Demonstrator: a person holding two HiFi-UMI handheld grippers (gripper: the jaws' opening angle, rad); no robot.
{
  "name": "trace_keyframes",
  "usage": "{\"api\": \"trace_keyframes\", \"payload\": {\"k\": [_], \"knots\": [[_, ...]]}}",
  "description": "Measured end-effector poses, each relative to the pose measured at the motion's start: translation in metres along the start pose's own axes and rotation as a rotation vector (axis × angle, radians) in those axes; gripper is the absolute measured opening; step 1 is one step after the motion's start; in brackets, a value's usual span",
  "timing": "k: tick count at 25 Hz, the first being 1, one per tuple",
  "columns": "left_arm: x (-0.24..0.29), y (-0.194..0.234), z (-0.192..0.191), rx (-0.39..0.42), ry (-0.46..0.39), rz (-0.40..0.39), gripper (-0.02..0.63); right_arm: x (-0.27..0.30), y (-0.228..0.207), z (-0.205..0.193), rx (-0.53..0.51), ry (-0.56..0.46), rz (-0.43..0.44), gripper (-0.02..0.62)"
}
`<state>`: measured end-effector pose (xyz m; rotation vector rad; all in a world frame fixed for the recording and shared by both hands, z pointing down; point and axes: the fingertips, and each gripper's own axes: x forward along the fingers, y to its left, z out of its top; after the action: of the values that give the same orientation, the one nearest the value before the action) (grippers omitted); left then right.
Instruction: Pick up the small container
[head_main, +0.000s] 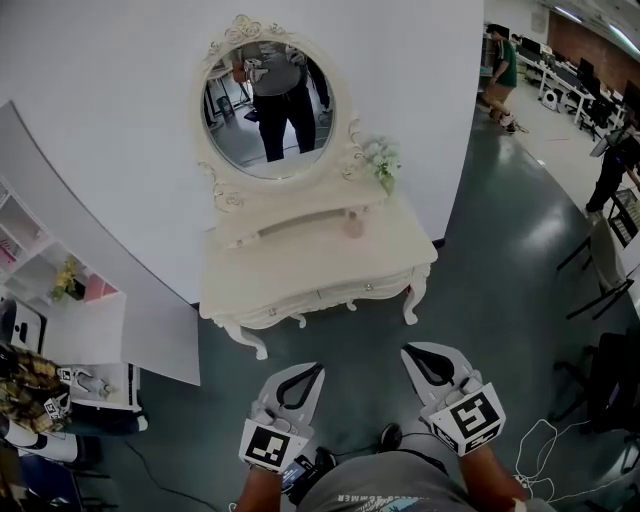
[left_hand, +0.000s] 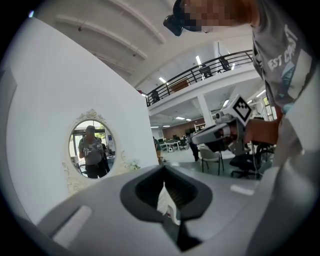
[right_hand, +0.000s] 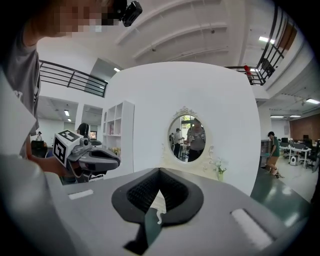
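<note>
A small pinkish container (head_main: 353, 227) stands on the white dressing table (head_main: 300, 275), below the oval mirror (head_main: 268, 105); it is too small to make out in detail. Both grippers hang over the dark floor in front of the table, well short of it. My left gripper (head_main: 319, 368) is shut with nothing in it, and its jaw tips meet in the left gripper view (left_hand: 163, 168). My right gripper (head_main: 405, 350) is also shut and empty, its tips together in the right gripper view (right_hand: 159, 170). In both gripper views the jaws hide most of the table top.
A small vase of pale flowers (head_main: 382, 162) sits at the table's right rear corner. A white shelf unit (head_main: 60, 290) and a slanted panel stand at the left. Chairs (head_main: 600, 270) and loose cables (head_main: 540, 445) are at the right. A person (head_main: 503, 75) stands far back.
</note>
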<state>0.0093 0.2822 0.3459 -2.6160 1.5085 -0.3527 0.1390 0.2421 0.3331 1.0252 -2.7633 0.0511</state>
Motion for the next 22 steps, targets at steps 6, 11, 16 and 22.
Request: {"api": "trace_keyframes", "payload": {"k": [6, 11, 16, 22], "knots": [[0.029, -0.013, 0.007, 0.020, 0.040, 0.062, 0.003, 0.001, -0.038, -0.005, 0.016, -0.030, 0.065, 0.002], [0.047, -0.020, 0.017, 0.042, 0.050, 0.066, 0.003, 0.001, -0.059, -0.011, 0.039, -0.033, 0.082, 0.002], [0.065, -0.014, 0.016, 0.041, 0.051, 0.048, 0.003, 0.004, -0.074, -0.013, 0.045, -0.026, 0.054, 0.002], [0.099, 0.002, 0.012, 0.042, 0.013, -0.037, 0.003, 0.015, -0.096, -0.017, 0.052, 0.003, -0.036, 0.002]]}}
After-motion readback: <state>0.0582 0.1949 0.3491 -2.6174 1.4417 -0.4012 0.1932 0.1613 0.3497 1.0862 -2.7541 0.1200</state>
